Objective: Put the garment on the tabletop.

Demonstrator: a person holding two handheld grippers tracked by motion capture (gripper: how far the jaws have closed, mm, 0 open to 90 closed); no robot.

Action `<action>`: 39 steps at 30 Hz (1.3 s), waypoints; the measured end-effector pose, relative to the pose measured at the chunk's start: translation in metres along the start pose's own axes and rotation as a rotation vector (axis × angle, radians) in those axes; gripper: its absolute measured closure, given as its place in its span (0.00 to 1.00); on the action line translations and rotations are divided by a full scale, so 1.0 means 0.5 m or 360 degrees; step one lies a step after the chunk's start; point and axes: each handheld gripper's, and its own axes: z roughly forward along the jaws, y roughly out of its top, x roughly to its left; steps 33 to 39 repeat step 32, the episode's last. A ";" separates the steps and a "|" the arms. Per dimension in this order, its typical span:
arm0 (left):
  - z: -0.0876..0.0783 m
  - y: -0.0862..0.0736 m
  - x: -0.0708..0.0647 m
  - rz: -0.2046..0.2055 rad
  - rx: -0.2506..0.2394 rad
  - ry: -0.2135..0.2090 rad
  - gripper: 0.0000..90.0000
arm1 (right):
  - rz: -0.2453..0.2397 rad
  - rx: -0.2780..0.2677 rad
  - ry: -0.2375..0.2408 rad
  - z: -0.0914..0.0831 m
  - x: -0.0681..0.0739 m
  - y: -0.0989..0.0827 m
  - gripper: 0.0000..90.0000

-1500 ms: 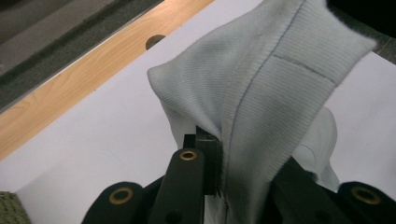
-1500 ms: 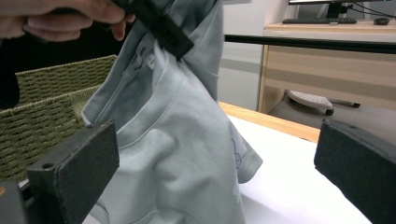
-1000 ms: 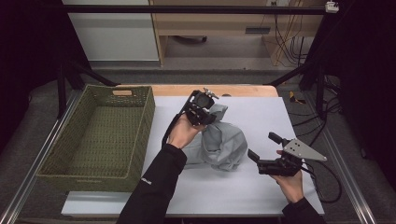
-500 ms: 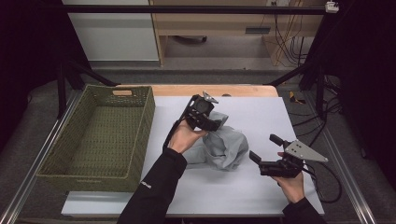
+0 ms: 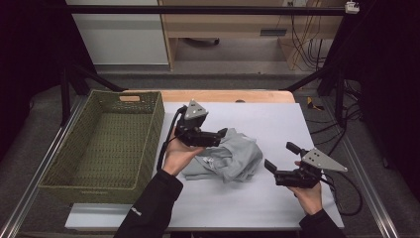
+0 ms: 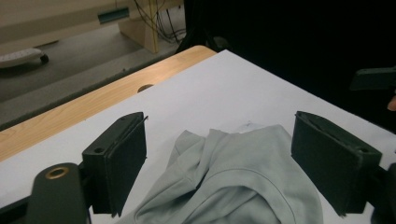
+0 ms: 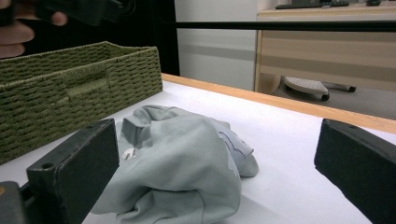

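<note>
Garment (image 5: 229, 158): grey, crumpled, mid-tabletop (image 5: 277, 124), beside empty basket (image 5: 104, 144). Left gripper (image 6: 217, 163): jaws spread, above garment's near edge. Right gripper (image 5: 277, 163): jaws spread, apart from garment. Step, judged: approach before grasp. Next: lower left jaws, pinch a fold.

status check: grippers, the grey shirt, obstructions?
Left gripper open above grey shirt. Right gripper open, beside it. Shirt crumpled on table, ungripped. Basket empty.
</note>
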 end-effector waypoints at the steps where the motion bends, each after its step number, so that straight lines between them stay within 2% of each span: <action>1: -0.006 -0.010 0.001 -0.0006 -0.0030 -0.0001 0.18 | 0.0000 0.0000 0.0000 0.000 0.000 0.000 0.00; 2: -0.012 -0.020 0.002 0.0002 -0.0054 0.0000 0.17 | -0.0001 0.0001 0.0001 0.000 0.000 0.000 0.00; 8: -0.036 -0.085 0.005 -0.0060 -0.0154 -0.0029 0.10 | -0.0002 0.0015 -0.0002 0.003 -0.003 -0.005 0.00; 10: -0.042 -0.105 0.005 -0.0073 -0.0189 -0.0032 0.09 | 0.0021 0.0025 -0.0008 0.002 -0.003 -0.005 0.00; 14: -0.058 -0.140 -0.002 -0.0055 -0.0292 0.0009 0.07 | 0.0027 0.0017 -0.0019 0.003 -0.007 -0.008 0.00; 19: -0.070 -0.174 -0.007 -0.0061 -0.0381 0.0002 0.07 | 0.0023 0.0020 -0.0020 0.002 -0.011 -0.011 0.00; 22: -0.071 -0.188 -0.007 -0.0051 -0.0362 0.0029 0.06 | 0.0024 0.0029 -0.0022 0.002 -0.012 -0.012 0.00; 26: -0.076 -0.207 -0.001 -0.0086 -0.0368 0.0031 0.05 | 0.0018 0.0015 -0.0022 0.000 -0.015 -0.013 0.00; 27: -0.078 -0.211 0.001 -0.0092 -0.0373 0.0030 0.05 | 0.0037 0.0020 -0.0028 -0.001 -0.014 -0.013 0.00; 39: -0.087 -0.216 0.006 -0.0080 -0.0389 0.0035 0.05 | 0.0037 0.0016 -0.0029 -0.001 -0.016 -0.013 0.00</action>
